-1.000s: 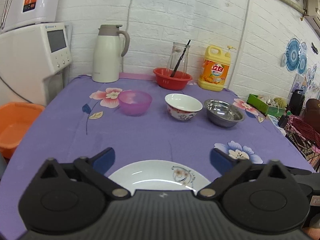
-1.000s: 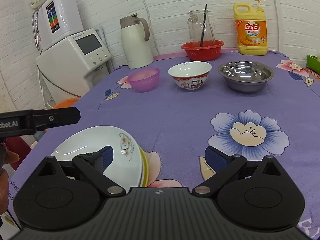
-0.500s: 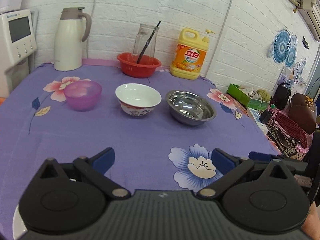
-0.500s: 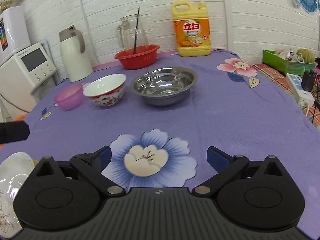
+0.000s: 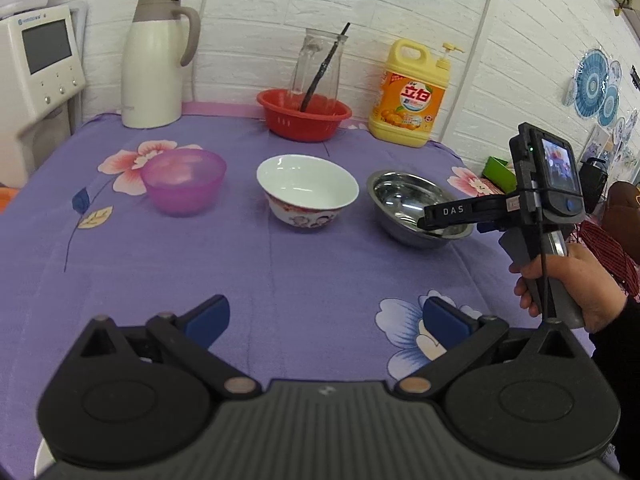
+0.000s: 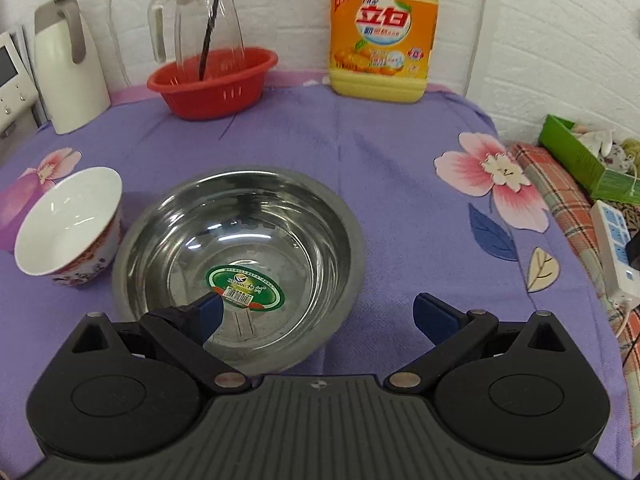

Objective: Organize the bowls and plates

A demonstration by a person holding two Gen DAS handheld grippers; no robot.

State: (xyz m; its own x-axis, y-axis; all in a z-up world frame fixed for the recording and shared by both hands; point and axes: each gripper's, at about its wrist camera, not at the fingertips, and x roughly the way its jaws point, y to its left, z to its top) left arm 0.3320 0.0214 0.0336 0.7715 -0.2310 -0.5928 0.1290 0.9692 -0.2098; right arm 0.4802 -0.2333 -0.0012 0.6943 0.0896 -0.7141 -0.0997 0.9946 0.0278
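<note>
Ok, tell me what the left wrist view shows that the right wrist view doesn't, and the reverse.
Left wrist only: the translucent purple plastic bowl, the person's hand holding the right gripper. Right wrist only: the green oval sticker inside the round stainless steel bowl, the white power strip. Both: that steel bowl, the white ceramic bowl, the red plastic basket, the yellow detergent bottle.

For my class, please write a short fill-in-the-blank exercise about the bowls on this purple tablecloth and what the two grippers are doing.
1. The white ceramic bowl stands between the purple plastic bowl and the ____ bowl.
2. The right gripper has one finger over the rim of the steel bowl, its jaws ____.
3. The glass pitcher stands inside the ____ basket.
4. The left gripper holds ____.

Missing words: steel; open; red; nothing
</note>
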